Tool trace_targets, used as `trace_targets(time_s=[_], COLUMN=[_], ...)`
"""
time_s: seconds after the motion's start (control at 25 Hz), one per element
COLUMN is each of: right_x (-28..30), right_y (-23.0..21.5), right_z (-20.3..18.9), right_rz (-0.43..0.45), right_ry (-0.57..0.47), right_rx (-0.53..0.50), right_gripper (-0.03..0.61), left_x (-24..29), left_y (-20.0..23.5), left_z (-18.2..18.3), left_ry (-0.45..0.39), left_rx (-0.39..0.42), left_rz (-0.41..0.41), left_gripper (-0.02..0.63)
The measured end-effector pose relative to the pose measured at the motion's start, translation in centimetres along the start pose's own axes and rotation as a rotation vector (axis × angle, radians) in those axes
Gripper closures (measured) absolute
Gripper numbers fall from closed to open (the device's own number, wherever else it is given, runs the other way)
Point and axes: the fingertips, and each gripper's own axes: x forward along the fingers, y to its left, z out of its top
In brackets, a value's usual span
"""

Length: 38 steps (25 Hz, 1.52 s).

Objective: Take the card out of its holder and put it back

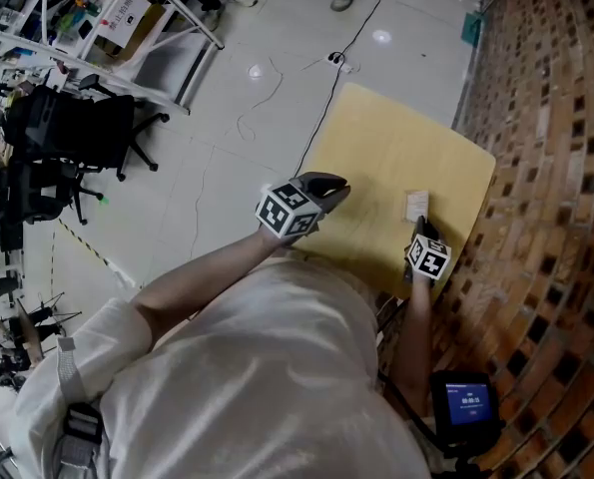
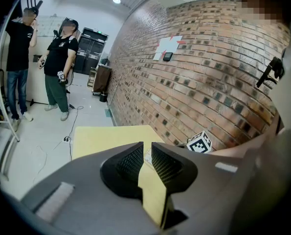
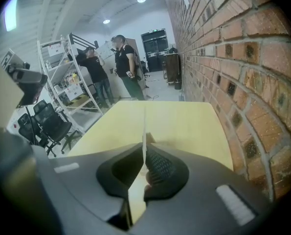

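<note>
Clamped edge-on in right gripper (image 3: 145,148): card (image 1: 416,205), long axis straight ahead; left gripper (image 2: 146,148) (apart, empty) well leftward.

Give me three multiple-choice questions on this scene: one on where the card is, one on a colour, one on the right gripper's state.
1. Where is the card? A on the floor; B at the side of the table nearest the brick wall; C on the office chair.
2. The table's colour? A yellow; B blue; C black.
3. The right gripper's jaws? A wide apart, empty; B out of view; C closed on the card.
Answers: B, the head view shows it by the wall; A, the top is pale yellow; C, the card sits edge-on between the closed jaws.
</note>
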Motion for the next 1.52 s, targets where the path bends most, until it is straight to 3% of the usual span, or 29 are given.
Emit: trace_targets(time_s=[0.32,0.84,0.88,0.92,1.04,1.32,1.52], right_x=[0.9,1.1,1.2,1.1,0.0,-5.3,-10.1], right_y=[-0.4,-0.6,-0.6,-0.5,-0.4,-0.7,0.3], right_z=[-0.7,-0.9,-0.9,-0.9,-0.1,3.2,6.5], right_rz=[-0.010,-0.072,-0.077,-0.082,-0.110,-0.198,-0.288], right_ry=[-0.003,0.010,0.012,0.006,-0.045,-0.156,-0.223], right_rx=[0.025,-0.034,-0.043,-0.050,-0.047,0.009,0.025], right_gripper=[0.563,0.551,0.545,0.487,0.406,0.403,0.405], left_x=[0.6,0.8,0.8,0.7,0.1,-0.5,-0.5], left_y=[-0.1,0.0,0.1,0.2,0.7,2.4,4.2], left_z=[-0.2,-0.6,-0.6,-0.7,-1.1,-1.2,-0.9], left_ry=[0.006,0.018,0.019,0.020,0.024,0.023,0.052], left_rx=[0.002,0.001,0.002,0.004,0.003,-0.013,0.024], left_rz=[0.000,-0.011,-0.012,-0.012,-0.016,-0.067,-0.131], left_gripper=[0.545,0.545,0.545,0.544,0.543,0.543,0.543])
